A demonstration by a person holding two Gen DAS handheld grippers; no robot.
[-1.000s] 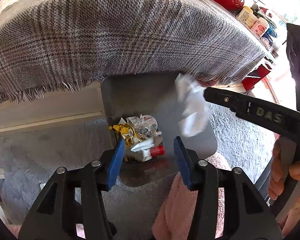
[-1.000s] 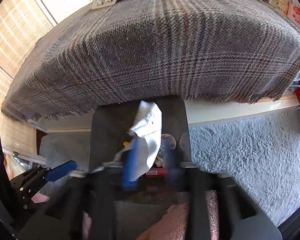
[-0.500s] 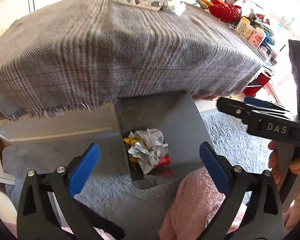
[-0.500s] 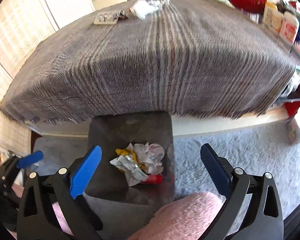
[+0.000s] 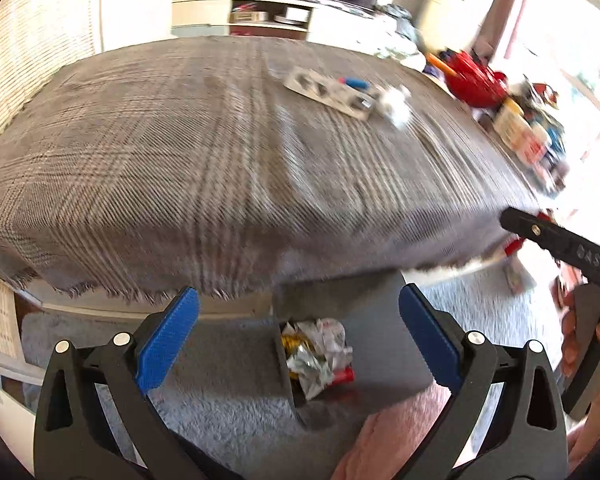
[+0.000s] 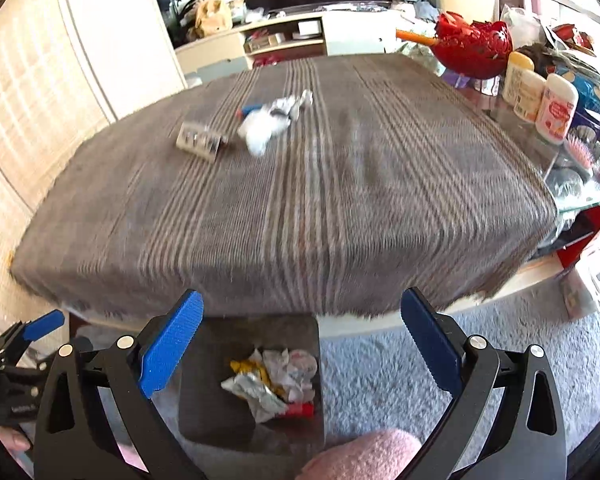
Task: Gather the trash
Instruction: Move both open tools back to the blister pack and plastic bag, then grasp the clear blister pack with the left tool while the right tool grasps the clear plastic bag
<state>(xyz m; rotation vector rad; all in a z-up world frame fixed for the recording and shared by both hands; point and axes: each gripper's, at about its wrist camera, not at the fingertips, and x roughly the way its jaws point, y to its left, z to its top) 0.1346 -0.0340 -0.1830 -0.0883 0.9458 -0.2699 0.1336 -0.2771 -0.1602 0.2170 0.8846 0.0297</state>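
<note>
We see tabletop trash blurred, blister pack (image 5: 327,94) long axis diagonal beside white wad (image 6: 262,128), bin (image 6: 204,400) under table edge, left gripper (image 5: 296,344) and right gripper (image 6: 300,344) jaws just opened wide, empty.

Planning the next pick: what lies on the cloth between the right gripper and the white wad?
Nothing: in the right wrist view the plaid cloth is bare from the open right gripper up to the white wad.
</note>
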